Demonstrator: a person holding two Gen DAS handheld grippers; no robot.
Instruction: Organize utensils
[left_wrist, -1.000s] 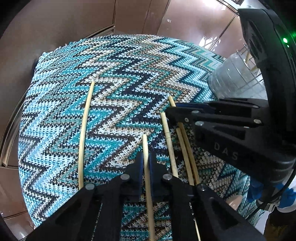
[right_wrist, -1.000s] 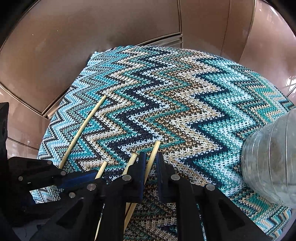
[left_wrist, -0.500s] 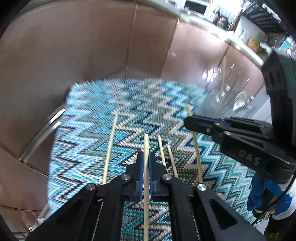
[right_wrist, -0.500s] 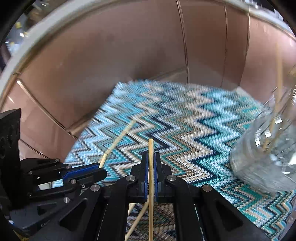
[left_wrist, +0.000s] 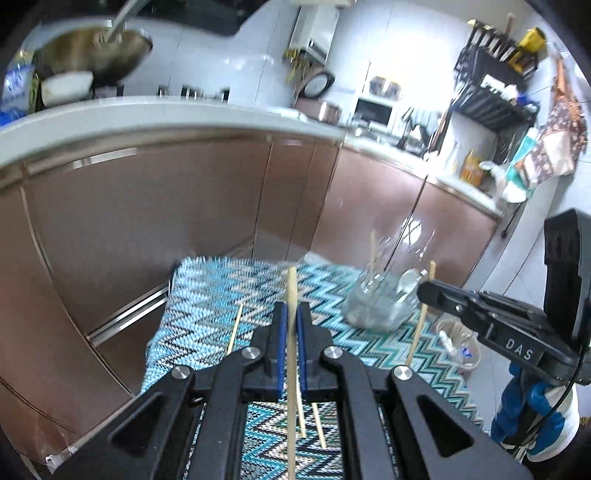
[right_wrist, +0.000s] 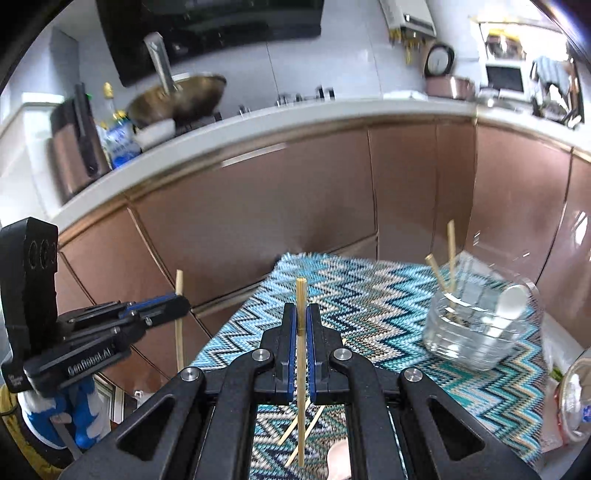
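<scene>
My left gripper (left_wrist: 290, 314) is shut on a pale wooden chopstick (left_wrist: 291, 288), held in the air above the blue zigzag mat (left_wrist: 207, 295). To its right, my right gripper (right_wrist: 301, 314) is shut on a second chopstick (right_wrist: 301, 295) at about the same height. Each gripper shows in the other's view, the right gripper (left_wrist: 424, 291) and the left gripper (right_wrist: 181, 304). A clear plastic container (right_wrist: 476, 325) at the mat's far right holds two upright chopsticks (right_wrist: 451, 254) and a white spoon (right_wrist: 511, 301). Loose chopsticks (right_wrist: 306, 432) lie on the mat below; another loose chopstick (left_wrist: 234, 328) lies left.
Brown cabinet fronts (left_wrist: 184, 221) rise just behind the mat, under a white counter with a wok (right_wrist: 184, 99). A plastic bottle (right_wrist: 576, 398) lies past the mat's right edge, and a bagged bin (left_wrist: 458, 343) stands on the floor. Blue-gloved hands (left_wrist: 532, 424) hold the grippers.
Both grippers have lifted off the mat, each carrying a chopstick, and tilted up so cabinets and counter come into view. The right jaws closed fully on their chopstick.
</scene>
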